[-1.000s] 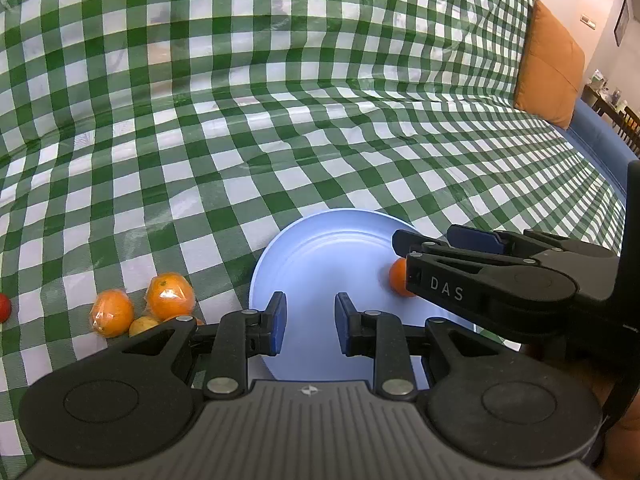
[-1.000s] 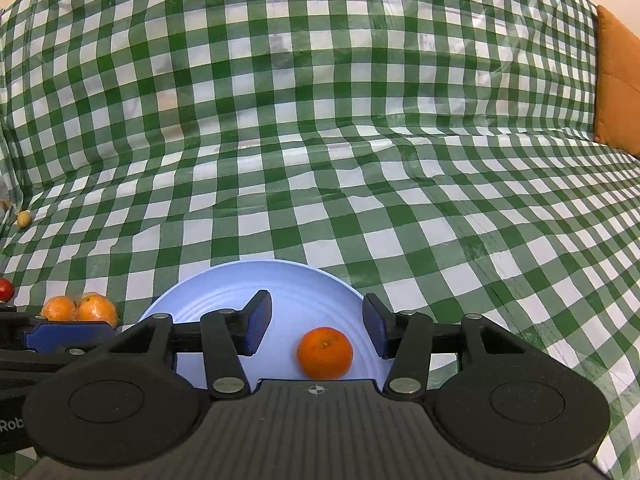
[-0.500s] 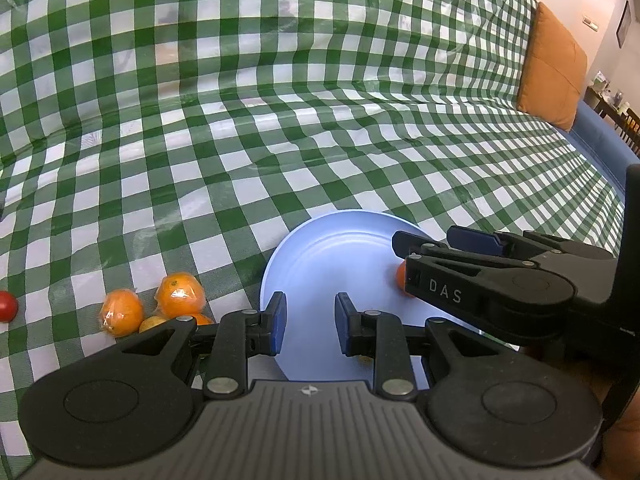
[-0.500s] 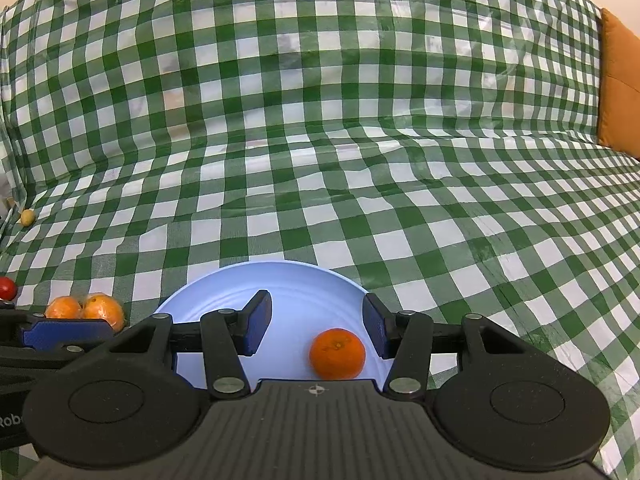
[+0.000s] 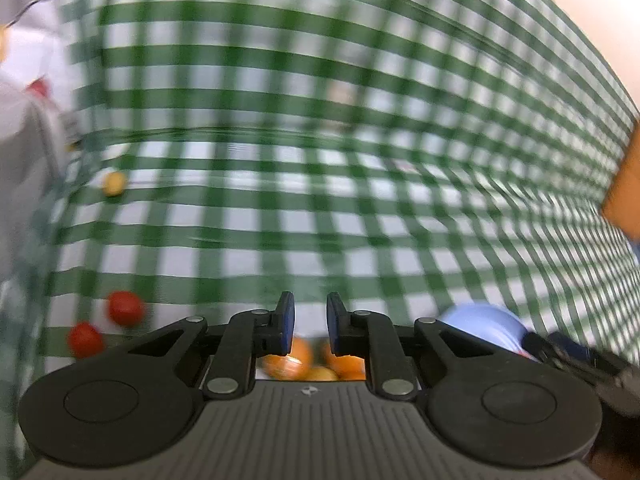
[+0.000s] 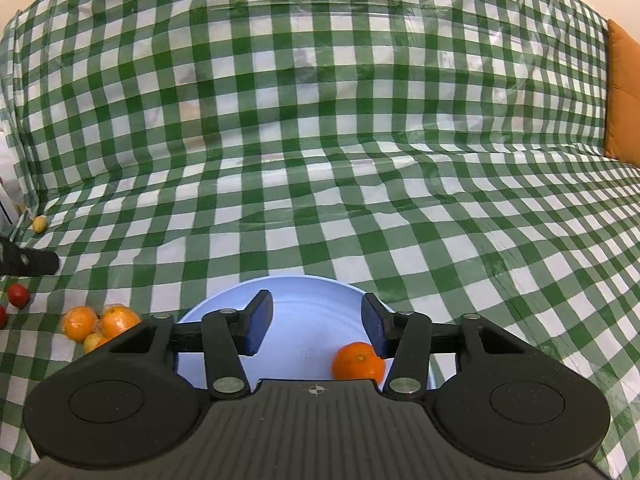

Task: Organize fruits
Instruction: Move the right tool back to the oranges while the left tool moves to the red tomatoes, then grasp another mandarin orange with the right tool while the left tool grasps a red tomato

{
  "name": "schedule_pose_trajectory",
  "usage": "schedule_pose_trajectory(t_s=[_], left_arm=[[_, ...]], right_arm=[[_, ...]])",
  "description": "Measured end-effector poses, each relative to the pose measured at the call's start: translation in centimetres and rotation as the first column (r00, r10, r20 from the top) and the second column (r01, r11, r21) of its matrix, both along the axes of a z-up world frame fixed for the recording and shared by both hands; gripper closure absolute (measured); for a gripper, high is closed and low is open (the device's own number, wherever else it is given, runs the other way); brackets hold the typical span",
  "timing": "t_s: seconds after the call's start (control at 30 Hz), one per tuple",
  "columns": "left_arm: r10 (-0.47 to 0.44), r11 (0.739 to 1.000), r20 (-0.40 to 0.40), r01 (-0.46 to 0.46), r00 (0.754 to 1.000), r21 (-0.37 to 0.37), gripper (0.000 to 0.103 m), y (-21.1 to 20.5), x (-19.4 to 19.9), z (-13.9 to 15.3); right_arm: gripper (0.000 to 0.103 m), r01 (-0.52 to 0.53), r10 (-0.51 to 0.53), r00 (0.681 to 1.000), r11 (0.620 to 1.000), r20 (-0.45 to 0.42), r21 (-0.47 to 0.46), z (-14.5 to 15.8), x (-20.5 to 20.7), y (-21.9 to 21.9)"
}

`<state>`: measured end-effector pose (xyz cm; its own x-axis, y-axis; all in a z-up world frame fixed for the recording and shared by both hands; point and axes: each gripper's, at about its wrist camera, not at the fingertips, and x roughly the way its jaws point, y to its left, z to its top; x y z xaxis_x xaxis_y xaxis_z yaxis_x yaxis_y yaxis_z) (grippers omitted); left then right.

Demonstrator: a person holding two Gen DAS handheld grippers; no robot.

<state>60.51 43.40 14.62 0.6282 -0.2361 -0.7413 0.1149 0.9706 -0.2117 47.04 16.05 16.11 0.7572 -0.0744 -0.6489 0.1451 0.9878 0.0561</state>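
Note:
A light blue plate (image 6: 316, 320) lies on the green checked cloth and holds one orange (image 6: 357, 361), just inside the right finger of my open right gripper (image 6: 316, 328). A cluster of oranges (image 6: 100, 322) lies on the cloth left of the plate. In the blurred left wrist view my left gripper (image 5: 310, 326) is open with a narrow gap and empty, right above that orange cluster (image 5: 316, 360); the plate (image 5: 484, 326) sits to its right.
Two small red fruits (image 5: 106, 322) lie left of the left gripper; they also show in the right wrist view (image 6: 18, 295). A small yellow fruit (image 5: 114, 183) lies farther back left. An orange cushion (image 6: 622, 92) is at the far right.
My left gripper has swung fast to the left, off the plate and over the orange cluster. My right gripper has shifted slightly left, so the plated orange sits nearer its right finger.

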Motion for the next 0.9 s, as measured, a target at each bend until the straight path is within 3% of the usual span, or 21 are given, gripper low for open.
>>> schedule_pose_trajectory(t_s=[0.07,0.17,0.3,0.53,0.7,0.77,0.9], left_arm=[[0.043,0.999,-0.003,-0.043,0.999,-0.012,0.085,2.1,0.5,0.2],[0.094,0.995,-0.006,-0.094,0.996,-0.027,0.085,4.7,0.9,0.3],[0.123,0.990,-0.025,-0.124,0.992,-0.060,0.084,6.2,1.6,0.3],[0.147,0.983,-0.065,-0.153,0.987,-0.104,0.084,5.0,0.8,-0.1],[0.161,0.975,-0.100,-0.173,0.982,-0.137,0.084,5.3,0.4,-0.8],[0.200,0.967,-0.101,-0.213,0.975,-0.138,0.084,6.6,0.4,-0.6],[0.293,0.943,-0.120,-0.307,0.949,-0.129,0.083,10.2,1.1,-0.8]], right_arm=[[0.073,-0.018,0.018,1.000,1.000,0.003,0.008,0.0,0.6,-0.1],[0.078,-0.055,0.055,0.998,0.998,0.016,0.019,0.3,0.6,0.9],[0.078,-0.129,0.128,0.991,0.991,0.034,0.034,0.7,0.6,3.0],[0.078,-0.282,0.280,0.959,0.956,0.033,0.076,0.6,1.0,7.4],[0.073,-0.348,0.351,0.936,0.934,-0.017,0.084,-0.9,2.5,9.5],[0.064,-0.366,0.370,0.928,0.927,-0.041,0.077,-1.4,2.8,10.6],[0.055,-0.394,0.397,0.915,0.918,-0.078,0.048,-2.4,2.9,12.2]])
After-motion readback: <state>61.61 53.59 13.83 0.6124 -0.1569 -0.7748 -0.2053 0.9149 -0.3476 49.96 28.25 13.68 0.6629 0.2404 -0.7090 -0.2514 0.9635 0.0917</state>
